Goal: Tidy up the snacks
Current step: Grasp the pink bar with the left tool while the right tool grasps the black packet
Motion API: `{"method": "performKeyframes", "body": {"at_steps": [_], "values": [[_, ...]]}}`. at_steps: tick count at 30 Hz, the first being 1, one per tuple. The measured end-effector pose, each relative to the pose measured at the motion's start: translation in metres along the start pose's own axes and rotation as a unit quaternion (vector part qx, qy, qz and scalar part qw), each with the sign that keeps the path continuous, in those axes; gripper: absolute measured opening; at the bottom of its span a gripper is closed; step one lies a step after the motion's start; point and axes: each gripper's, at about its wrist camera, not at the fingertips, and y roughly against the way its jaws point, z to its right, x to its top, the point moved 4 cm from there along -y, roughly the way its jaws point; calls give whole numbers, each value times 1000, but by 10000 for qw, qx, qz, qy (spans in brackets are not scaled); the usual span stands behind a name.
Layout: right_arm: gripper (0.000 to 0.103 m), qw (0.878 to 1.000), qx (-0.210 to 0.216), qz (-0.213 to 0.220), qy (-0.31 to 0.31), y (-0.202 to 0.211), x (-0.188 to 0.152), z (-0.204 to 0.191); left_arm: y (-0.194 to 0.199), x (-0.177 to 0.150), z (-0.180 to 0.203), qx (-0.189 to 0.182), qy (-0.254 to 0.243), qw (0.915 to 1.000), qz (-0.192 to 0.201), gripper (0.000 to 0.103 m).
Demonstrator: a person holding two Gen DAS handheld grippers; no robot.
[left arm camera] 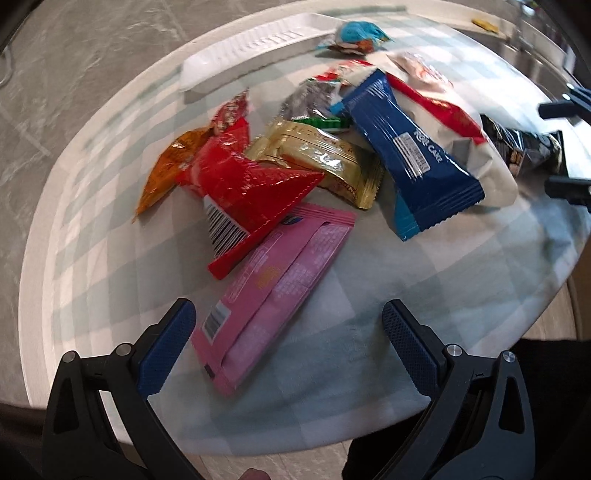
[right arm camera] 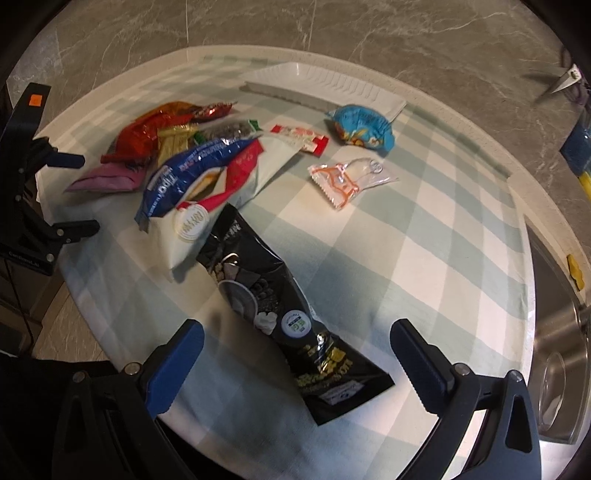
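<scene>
Left wrist: crinkled snack packets (left arm camera: pixel 314 155) heaped together.

Your tablecloth (right arm camera: pixel 424 236) is a pale green and white check, and the floor (right arm camera: pixel 406 33) beyond it is grey marbled tile. You have a white ribbed tray (right arm camera: pixel 332 86) at the far side. In the pile you see a pink packet (left arm camera: pixel 273 291), a glossy red wrapper (left arm camera: pixel 243 184) with a black-and-white barcode, an orange wrapper (left arm camera: pixel 166 166), a gold foil packet (left arm camera: pixel 321 162) and a dark blue packet (left arm camera: pixel 413 155) with white lettering. Your black packet (right arm camera: pixel 280 314) carries grey and yellow print. Apart lie a light blue wrapper (right arm camera: pixel 362 127) and a clear packet (right arm camera: pixel 347 175) with orange markings. Both grippers (left arm camera: pixel 288 347) (right arm camera: pixel 297 365) have black frames with blue pads (right arm camera: pixel 173 369).
</scene>
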Motion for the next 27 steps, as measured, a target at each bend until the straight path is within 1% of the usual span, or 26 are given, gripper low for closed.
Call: {"method": "performKeyframes", "body": {"at_steps": [4,6,7,8,11,13,15,16,20,22,24,25,26,27], "values": [[103,9998,87,-123,98,-9,3,-1,-9,6,-5,-324,-299,9990,-31,103],[100,9995,140,-218,154,-14,4,-3,-14,9,-8,-524,-369,9979,-93,103],[96,9992,172,-304,198,-19,4,-4,-16,10,-10,-656,-378,9971,-124,103],[95,9989,196,-360,219,-21,4,-4,-19,12,-14,-810,-345,9960,-175,103],[93,9981,275,-469,279,-27,3,-6,-31,14,-26,-1322,6,9903,-432,103],[93,9977,356,-509,263,-28,4,-5,-32,16,-26,-1309,-178,9903,-424,103],[94,9966,539,-612,110,-31,4,0,-33,18,-27,-1344,-228,9899,-389,103],[96,9962,605,-629,51,-32,4,2,-33,19,-28,-1364,-252,9896,-378,103],[100,9955,631,-694,144,-35,6,2,-36,23,-31,-1424,-378,9885,-355,103],[99,9953,621,-720,204,-34,6,1,-35,21,-29,-1438,-439,9879,-378,103],[96,9951,634,-720,226,-36,9,6,-35,22,-29,-1463,-477,9873,-400,103],[91,9952,639,-703,230,-35,10,7,-35,19,-28,-1469,-485,9872,-400,103],[82,9954,632,-682,238,-33,11,6,-34,19,-28,-1467,-484,9872,-402,102],[77,9954,657,-661,222,-31,12,8,-34,19,-28,-1465,-498,9872,-395,101]]}}
